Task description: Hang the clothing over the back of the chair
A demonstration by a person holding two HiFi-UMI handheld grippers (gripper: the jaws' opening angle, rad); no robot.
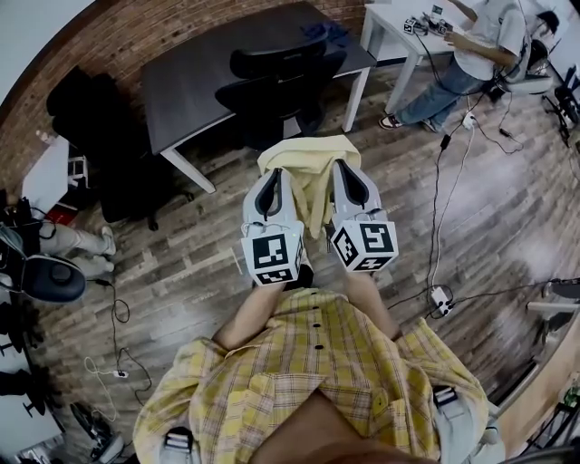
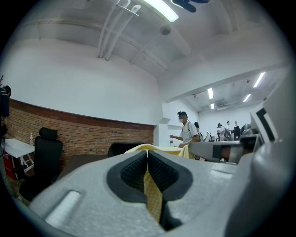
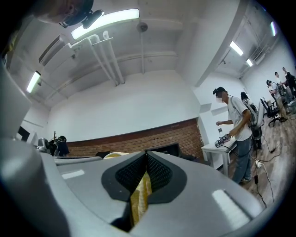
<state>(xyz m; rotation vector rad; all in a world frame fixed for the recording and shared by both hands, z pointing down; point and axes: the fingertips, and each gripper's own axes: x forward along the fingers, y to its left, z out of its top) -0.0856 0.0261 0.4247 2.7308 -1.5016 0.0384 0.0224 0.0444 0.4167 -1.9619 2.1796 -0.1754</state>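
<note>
A pale yellow piece of clothing (image 1: 310, 163) hangs between my two grippers, held up in front of me. My left gripper (image 1: 271, 178) is shut on its left part; in the left gripper view the yellow cloth (image 2: 151, 193) is pinched between the dark pads. My right gripper (image 1: 345, 170) is shut on the right part, and the right gripper view shows the cloth (image 3: 140, 196) clamped the same way. A black office chair (image 1: 276, 80) stands just beyond the clothing, tucked at the dark table (image 1: 199, 77). Its back (image 2: 121, 148) shows past the cloth.
A person (image 1: 471, 50) stands at a white table (image 1: 390, 23) at the back right. Cables and a power strip (image 1: 441, 297) lie on the wood floor to my right. More black chairs (image 1: 95, 127) stand at the left by the brick wall.
</note>
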